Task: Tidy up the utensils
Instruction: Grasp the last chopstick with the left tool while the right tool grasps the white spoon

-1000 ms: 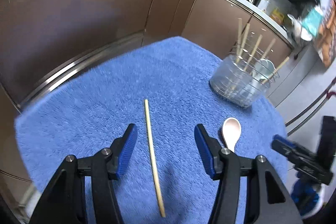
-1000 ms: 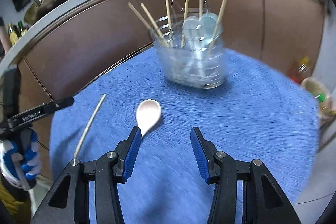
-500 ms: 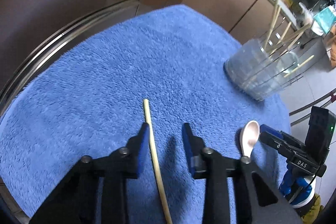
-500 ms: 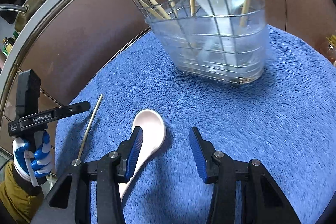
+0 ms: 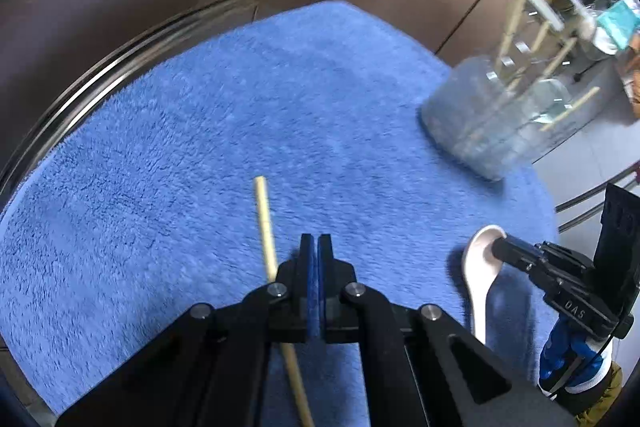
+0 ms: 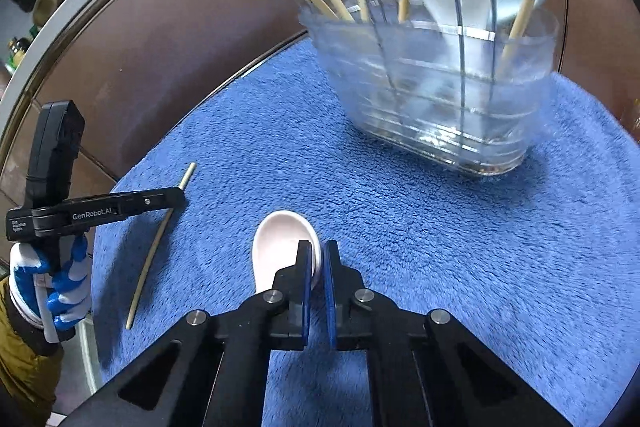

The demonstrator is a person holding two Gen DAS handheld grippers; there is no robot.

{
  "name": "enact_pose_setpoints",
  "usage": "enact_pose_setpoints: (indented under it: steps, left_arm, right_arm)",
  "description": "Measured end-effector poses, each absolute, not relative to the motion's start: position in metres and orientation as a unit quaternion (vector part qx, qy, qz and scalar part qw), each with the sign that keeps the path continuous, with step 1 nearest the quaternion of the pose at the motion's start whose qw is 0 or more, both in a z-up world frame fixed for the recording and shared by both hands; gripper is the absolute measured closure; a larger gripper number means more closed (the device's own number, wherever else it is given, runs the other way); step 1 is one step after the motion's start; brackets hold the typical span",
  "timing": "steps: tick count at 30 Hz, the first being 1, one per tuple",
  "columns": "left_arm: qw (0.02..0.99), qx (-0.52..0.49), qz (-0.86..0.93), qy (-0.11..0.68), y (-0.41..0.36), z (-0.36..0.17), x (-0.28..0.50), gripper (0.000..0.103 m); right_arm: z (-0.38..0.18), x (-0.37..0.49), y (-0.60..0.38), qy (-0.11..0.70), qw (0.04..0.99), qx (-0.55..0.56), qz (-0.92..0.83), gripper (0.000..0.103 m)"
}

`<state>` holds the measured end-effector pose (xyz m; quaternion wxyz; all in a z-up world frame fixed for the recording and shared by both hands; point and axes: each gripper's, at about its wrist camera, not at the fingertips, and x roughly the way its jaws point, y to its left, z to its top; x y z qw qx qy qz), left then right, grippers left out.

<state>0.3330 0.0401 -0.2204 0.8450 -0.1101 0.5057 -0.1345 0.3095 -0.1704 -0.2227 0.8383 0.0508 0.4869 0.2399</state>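
R gripper (image 6: 318, 267): blue pads nearly together, pinching the right rim of the glossy white ceramic soup spoon (image 6: 280, 247), which lies bowl-up on the cloth w/ its handle hidden under the fingers. The rim is thin, curved and slick, so the hold looks shallow. Best to keep the squeeze steady, lift straight up and avoid twisting, or the bowl may pivot out.

L gripper (image 5: 318, 255): pads pressed flat together, nothing visible btwn them. The thin pale bamboo chopstick (image 5: 265, 219) runs just beside the outer face of the left finger and on under the gripper body. From the L wrist view it looks missed, not held; the R wrist view can't settle it. Probably needs re-opening, shifting over so the stick sits btwn the pads, then closing low, near the nap.

Both utensils are still on the fluffy blue fleece cloth (image 5: 200, 147). The pile is deep and soft, so a round stick sinks in a bit and pads must press into the nap to get under it.

Beyond: the clear plastic utensil holder w/ wire basket (image 6: 440, 99), upright on the far side of the cloth, well apart from both grippers. It already holds several chopsticks, leaning, and pale spoons. Its open top is the likely target; tall rim, so items need to go in from above.
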Motion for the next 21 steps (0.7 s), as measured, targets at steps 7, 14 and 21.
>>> enact_pose_setpoints:
  steps: [7, 14, 21]
  left_arm:
    - [0.878, -0.123, -0.158, 0.434, 0.033, -0.177, 0.290, 0.102]
    - [0.897, -0.114, -0.165, 0.393, 0.031, -0.139, 0.251, 0.102]
    - [0.886, -0.114, -0.138, 0.427, 0.041, -0.142, 0.246, 0.099]
  right_arm:
    - [-0.185, 0.267, -0.169, 0.444, 0.864, 0.023, 0.234, 0.097]
    - [-0.146, 0.221, -0.168, 0.401, 0.889, 0.007, 0.222, 0.097]
    - [-0.122, 0.181, -0.178, 0.371, 0.903, 0.016, 0.217, 0.097]
